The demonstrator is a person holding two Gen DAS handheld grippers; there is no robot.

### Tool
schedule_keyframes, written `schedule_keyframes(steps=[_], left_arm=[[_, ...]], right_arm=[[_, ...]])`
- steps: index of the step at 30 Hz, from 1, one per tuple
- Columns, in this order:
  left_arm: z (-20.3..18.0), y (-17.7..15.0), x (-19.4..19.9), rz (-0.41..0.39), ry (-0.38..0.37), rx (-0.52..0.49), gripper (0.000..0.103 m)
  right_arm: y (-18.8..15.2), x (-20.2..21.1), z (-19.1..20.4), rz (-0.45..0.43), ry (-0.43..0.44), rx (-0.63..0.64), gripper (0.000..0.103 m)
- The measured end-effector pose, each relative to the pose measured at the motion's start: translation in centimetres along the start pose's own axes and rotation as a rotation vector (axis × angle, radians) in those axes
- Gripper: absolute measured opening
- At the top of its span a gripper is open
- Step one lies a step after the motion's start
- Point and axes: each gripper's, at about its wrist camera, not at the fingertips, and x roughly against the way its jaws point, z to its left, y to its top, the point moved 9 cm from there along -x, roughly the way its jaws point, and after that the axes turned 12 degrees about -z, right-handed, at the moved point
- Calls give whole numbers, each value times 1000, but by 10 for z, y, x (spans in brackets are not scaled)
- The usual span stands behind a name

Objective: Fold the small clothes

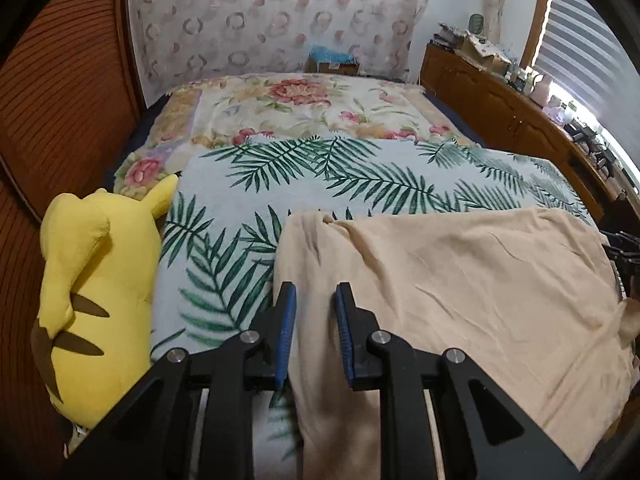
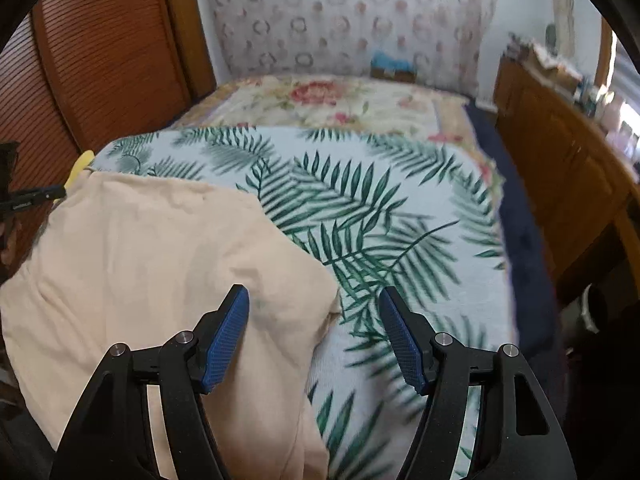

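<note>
A peach garment [image 1: 472, 288] lies spread on the palm-leaf blanket [image 1: 312, 176] on the bed. My left gripper [image 1: 315, 296] hangs over the garment's left edge, its blue pads a hand's width apart with cloth between them; the pads do not press the cloth. In the right wrist view the same garment [image 2: 160, 264] fills the lower left. My right gripper [image 2: 314, 300] is wide open over the garment's right corner, holding nothing; its left pad [image 2: 226, 336] is over the cloth and its right pad is over the blanket [image 2: 380, 216].
A yellow plush toy [image 1: 96, 292] lies at the bed's left edge. A floral blanket [image 1: 296, 108] covers the far bed. A wooden cabinet [image 1: 504, 108] with clutter runs along the right. A slatted wooden door [image 1: 60, 92] stands left.
</note>
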Motion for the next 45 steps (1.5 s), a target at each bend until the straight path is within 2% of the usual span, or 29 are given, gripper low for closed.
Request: schedule_keyframes(steps=[4, 7, 9, 11, 12, 13, 15, 17, 18, 22, 26, 31, 33, 35, 37, 38, 39, 40, 41, 42, 45], left_arm=[[-3, -3, -11, 18, -15, -13, 18], [-8, -3, -19, 23, -26, -27, 18], [-9, 0, -22, 19, -24, -34, 18], [-10, 4, -26, 20, -22, -40, 18], [-8, 6, -28, 21, -21, -42, 18], [-9, 8, -30, 21, -21, -46, 18], [-9, 10, -32, 16, -22, -51, 18], [-12, 9, -32, 3, -27, -76, 15], [-14, 10, -32, -2, -38, -81, 3], [-13, 29, -16, -93, -29, -55, 1], [-23, 73, 12, -240, -27, -39, 1], [-29, 120, 10, -310, -17, -35, 1], [-26, 131, -3, -311, 24, -54, 2], [-21, 132, -15, -293, 44, -57, 3], [-19, 124, -28, -234, 29, -50, 7], [-18, 118, -31, -208, 3, -50, 8], [-20, 113, -31, -199, -3, -53, 13], [-20, 106, -29, -185, -14, -60, 18], [-21, 98, -27, -164, -23, -68, 19], [-24, 88, -24, -145, -25, -76, 19], [-29, 62, -7, -110, -45, -84, 21]], right_arm=[[-8, -17, 1, 43, 33, -4, 70], [-7, -20, 7, 29, 55, 16, 68], [-5, -22, 11, 23, 88, 6, 52], [-3, -23, 16, 24, 113, 12, 43], [-2, -24, 19, 24, 122, 17, 34], [-1, -26, 21, 25, 136, 19, 29], [2, -27, 29, 23, 175, 15, 10], [6, -23, 34, -6, 166, 47, 8], [10, -20, 36, -29, 154, 62, 7], [43, 8, 36, -169, 107, 76, 6], [86, 33, 30, -265, 58, 100, 5], [149, 47, 10, -356, -39, 142, 5], [171, 42, -7, -375, -98, 139, 5], [176, 23, -25, -329, -136, 102, 6], [170, 2, -34, -273, -142, 96, 7], [162, -10, -36, -233, -138, 98, 11], [152, -21, -38, -185, -134, 90, 23], [145, -26, -40, -161, -141, 85, 31], [135, -31, -42, -143, -164, 85, 45], [127, -31, -42, -140, -163, 84, 52], [104, -26, -35, -122, -139, 67, 53]])
